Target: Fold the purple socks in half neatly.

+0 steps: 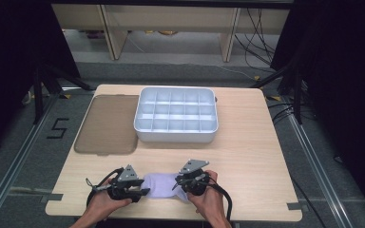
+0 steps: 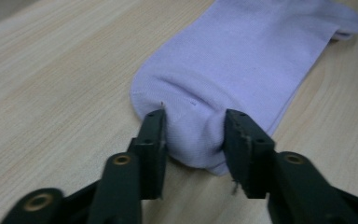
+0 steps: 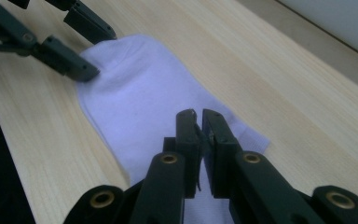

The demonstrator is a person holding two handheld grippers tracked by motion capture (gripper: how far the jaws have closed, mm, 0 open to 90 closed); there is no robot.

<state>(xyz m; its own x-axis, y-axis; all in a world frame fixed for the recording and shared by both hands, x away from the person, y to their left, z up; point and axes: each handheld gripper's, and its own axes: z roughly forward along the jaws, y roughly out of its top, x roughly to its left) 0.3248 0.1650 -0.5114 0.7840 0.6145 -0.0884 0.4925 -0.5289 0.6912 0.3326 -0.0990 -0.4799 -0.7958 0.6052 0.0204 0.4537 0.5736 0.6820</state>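
A lilac sock (image 1: 161, 186) lies flat near the table's front edge, between my two grippers. My left gripper (image 1: 141, 192) is at its left end. In the left gripper view the two jaws stand on either side of the sock's (image 2: 242, 60) rounded end, and the fabric bunches up between them where my left gripper (image 2: 193, 123) presses in. My right gripper (image 1: 177, 182) is at the sock's right end. In the right gripper view my right gripper (image 3: 198, 115) has its jaws nearly together over the sock's (image 3: 140, 93) near edge, pinching a thin fold. My left gripper (image 3: 100, 53) shows at the far end.
A white compartment tray (image 1: 176, 135) stands at the middle back of the wooden table. A brown translucent lid (image 1: 107, 124) lies flat to its left. The table's front edge runs just below both hands.
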